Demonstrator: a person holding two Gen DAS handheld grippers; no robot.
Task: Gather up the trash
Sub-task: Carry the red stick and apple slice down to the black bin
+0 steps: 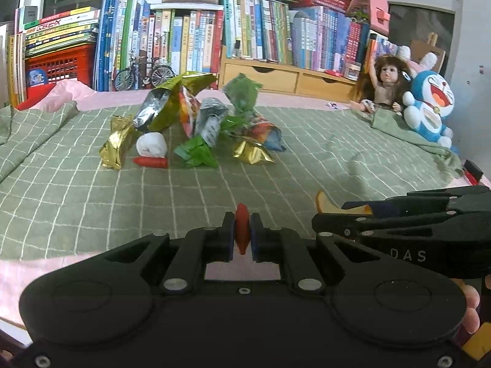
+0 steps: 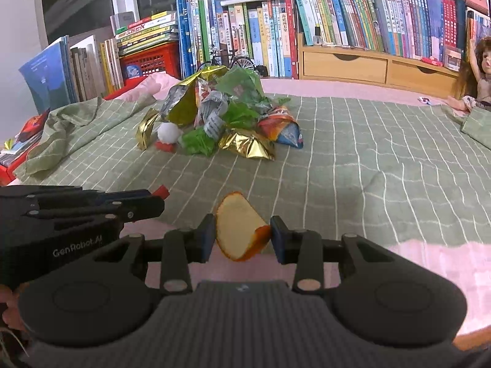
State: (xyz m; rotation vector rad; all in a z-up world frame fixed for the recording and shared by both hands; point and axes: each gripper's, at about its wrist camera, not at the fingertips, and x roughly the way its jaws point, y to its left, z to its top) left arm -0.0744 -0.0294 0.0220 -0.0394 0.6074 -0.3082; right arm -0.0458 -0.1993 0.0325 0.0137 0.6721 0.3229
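Green checked cloth (image 1: 307,141) covers the bed before crammed bookshelves (image 1: 260,27) (crinkled foil wrappers (image 1: 190,119) heaped) — left gripper (image 1: 243,234) pinches a red scrap (image 1: 242,230), right gripper (image 2: 241,237) a curved peel (image 2: 237,227).

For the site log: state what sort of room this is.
Probably a child's bedroom or study corner at home. A bed-like surface under a green checked blanket runs up to crowded rows of books, and a doll and a blue plush toy sit at its edge.
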